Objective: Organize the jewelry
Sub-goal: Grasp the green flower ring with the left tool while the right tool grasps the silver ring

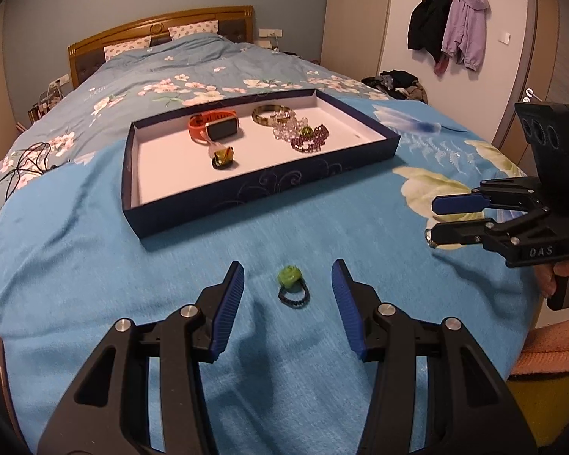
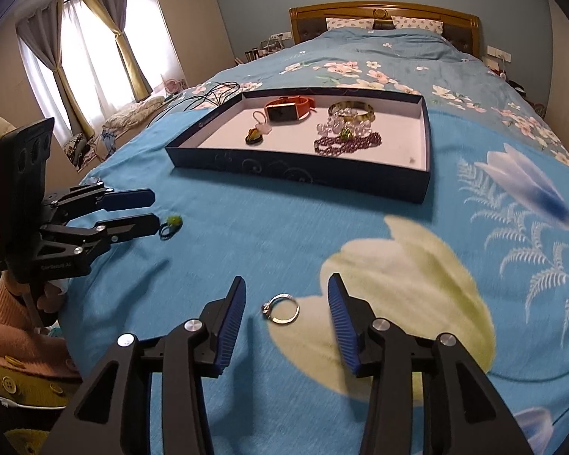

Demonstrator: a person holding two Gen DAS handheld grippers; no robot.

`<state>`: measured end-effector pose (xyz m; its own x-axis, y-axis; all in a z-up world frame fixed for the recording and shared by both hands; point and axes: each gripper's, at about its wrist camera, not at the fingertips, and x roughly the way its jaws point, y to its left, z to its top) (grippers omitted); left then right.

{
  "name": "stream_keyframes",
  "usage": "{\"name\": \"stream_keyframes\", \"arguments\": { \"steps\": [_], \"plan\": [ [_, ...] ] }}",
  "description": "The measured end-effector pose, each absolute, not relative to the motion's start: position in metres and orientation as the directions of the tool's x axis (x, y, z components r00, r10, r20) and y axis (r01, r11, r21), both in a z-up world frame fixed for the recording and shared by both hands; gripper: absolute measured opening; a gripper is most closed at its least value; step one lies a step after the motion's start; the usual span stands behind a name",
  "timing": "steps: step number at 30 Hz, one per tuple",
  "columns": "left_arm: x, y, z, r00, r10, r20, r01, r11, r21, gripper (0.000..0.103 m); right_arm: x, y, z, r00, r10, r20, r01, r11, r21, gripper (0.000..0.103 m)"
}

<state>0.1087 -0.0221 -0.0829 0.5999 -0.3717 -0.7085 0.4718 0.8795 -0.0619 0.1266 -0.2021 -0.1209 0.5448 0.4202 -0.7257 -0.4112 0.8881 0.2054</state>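
On the soft bed [image 1: 76, 265] the tray [image 1: 246, 204] already holds a watch [image 1: 216, 127] and bracelets [image 1: 296, 129], while two small pieces lie loose on the cover, well short of it. The left gripper [image 1: 287, 288] stands with jaws apart and empty around a green ring [image 1: 292, 284], and the right gripper [image 2: 286, 309] likewise brackets a silver ring [image 2: 282, 309], gripping nothing. Both rings lie flat on yielding fabric, so I judge the pads may pinch cloth instead, or squeeze a thin band so it flips out and rolls off the bed's near edge.
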Motion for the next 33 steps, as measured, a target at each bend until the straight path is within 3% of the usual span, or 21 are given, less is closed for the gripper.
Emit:
{"name": "stream_keyframes", "arguments": {
  "steps": [17,20,22,33],
  "plan": [
    [0.123,-0.028,-0.094,0.555,-0.331,-0.763,0.448,0.892,-0.061,0.043,0.115,-0.188,-0.125,0.560,0.356,-0.748,-0.419,0.901,0.116,0.040],
    [0.124,-0.029,-0.095,0.553,-0.330,-0.765,0.447,0.892,-0.062,0.043,0.113,-0.185,-0.126,0.574,0.325,-0.752,-0.411,0.908,0.079,0.032],
    [0.126,-0.029,-0.096,0.552,-0.332,-0.765,0.447,0.892,-0.065,0.043,0.112,-0.186,-0.126,0.579,0.318,-0.751,-0.410,0.909,0.069,0.021],
    [0.126,-0.034,-0.098,0.547,-0.336,-0.767,0.456,0.887,-0.063,0.036,0.119,-0.186,-0.123,0.591,0.320,-0.740,-0.414,0.908,0.062,0.010]
  ]
}}
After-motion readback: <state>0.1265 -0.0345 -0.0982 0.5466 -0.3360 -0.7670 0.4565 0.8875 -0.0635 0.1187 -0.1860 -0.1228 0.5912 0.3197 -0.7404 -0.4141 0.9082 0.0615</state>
